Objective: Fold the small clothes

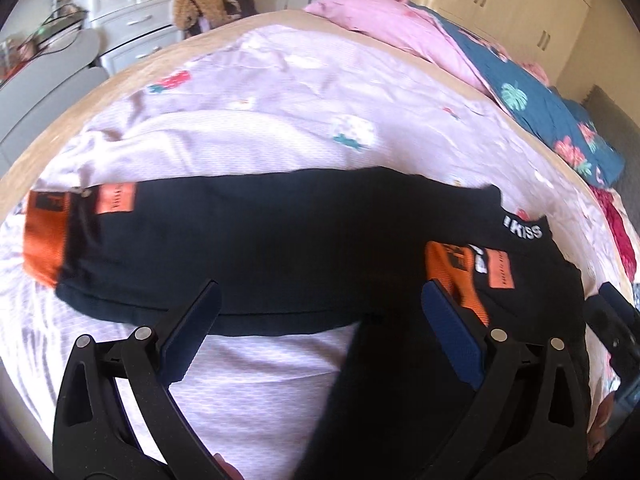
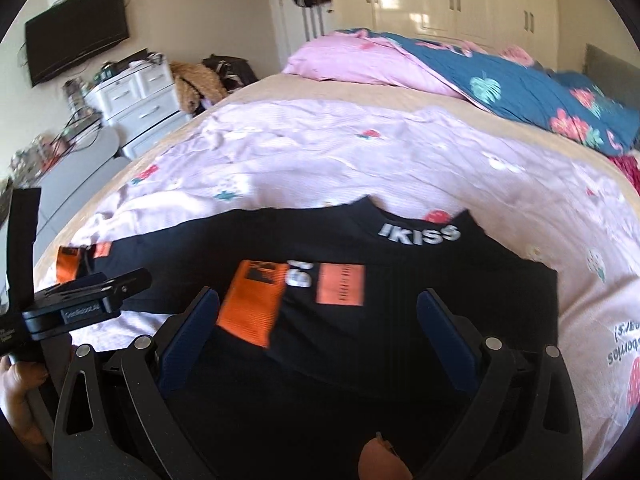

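A black long-sleeved shirt (image 1: 280, 240) with white "IKISS" lettering at the collar (image 2: 418, 236) lies flat on the lilac bed sheet (image 1: 260, 120). One sleeve stretches out to the left and ends in an orange cuff (image 1: 44, 240). The other sleeve is folded across the body, so its orange cuff (image 2: 252, 304) rests on the chest. My left gripper (image 1: 320, 286) hovers over the shirt's lower edge, open, with nothing between its fingers. My right gripper (image 2: 318, 294) hangs above the folded sleeve and chest, also open and holding nothing.
A blue and pink floral quilt (image 2: 520, 80) is piled at the bed's far side. White drawers (image 2: 136, 96) and a wall TV (image 2: 76, 48) stand beyond the bed on the left. A hand (image 2: 16, 392) holds the left tool's body (image 2: 80, 308) at the right view's left edge.
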